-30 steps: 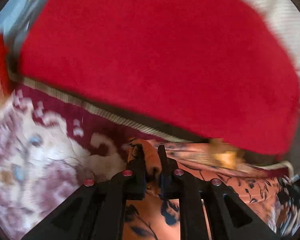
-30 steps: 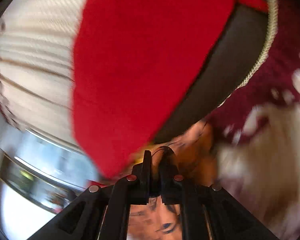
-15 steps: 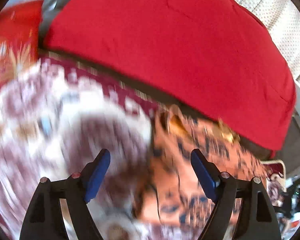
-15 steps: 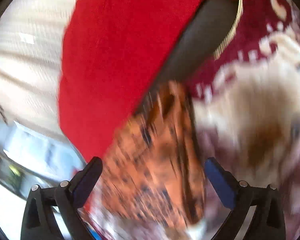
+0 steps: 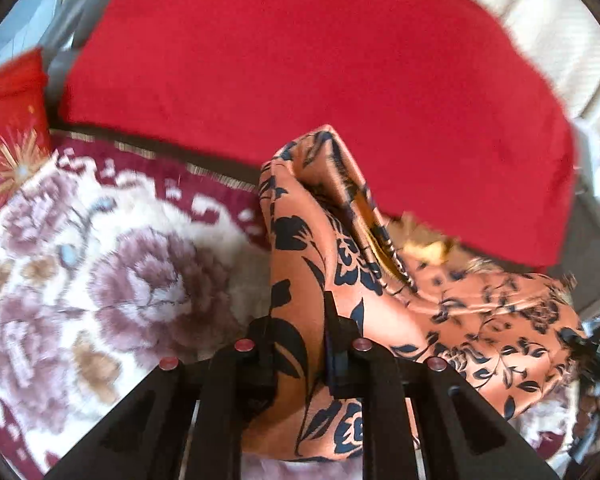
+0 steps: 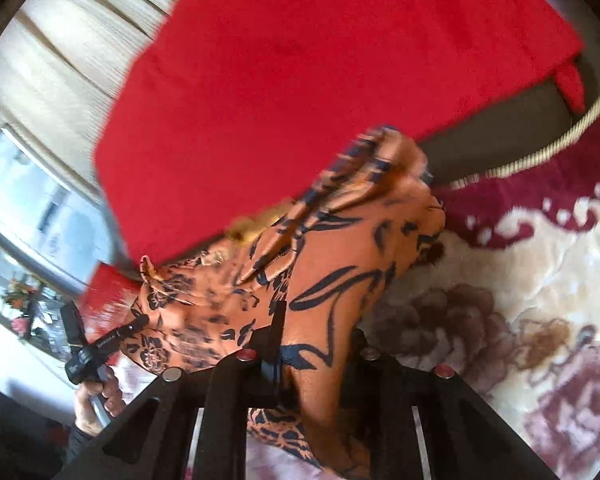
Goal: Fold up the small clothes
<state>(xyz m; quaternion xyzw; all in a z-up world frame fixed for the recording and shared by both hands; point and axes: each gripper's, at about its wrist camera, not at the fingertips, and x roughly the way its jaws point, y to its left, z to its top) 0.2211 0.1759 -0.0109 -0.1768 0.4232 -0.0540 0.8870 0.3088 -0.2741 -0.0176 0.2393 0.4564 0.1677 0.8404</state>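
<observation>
An orange garment with dark blue flower print point(image 5: 380, 300) lies bunched on a floral blanket, one end raised toward the red cushion. My left gripper point(image 5: 298, 332) is shut on a fold of it at its left side. In the right wrist view the same garment point(image 6: 332, 264) rises in a ridge, and my right gripper point(image 6: 316, 340) is shut on its cloth. The left gripper's handle and the hand on it point(image 6: 96, 364) show at the far left of the right wrist view.
A large red cushion point(image 5: 320, 80) lies behind the garment on a dark sofa seat. The cream and maroon floral blanket point(image 5: 100, 280) covers the surface. A red printed pillow point(image 5: 8, 140) is at far left. Pale curtains point(image 6: 80, 40) and a window are behind.
Half a second ago both grippers were open above the garment. Now both have closed on folds of the orange cloth, which is pulled up into a ridge.
</observation>
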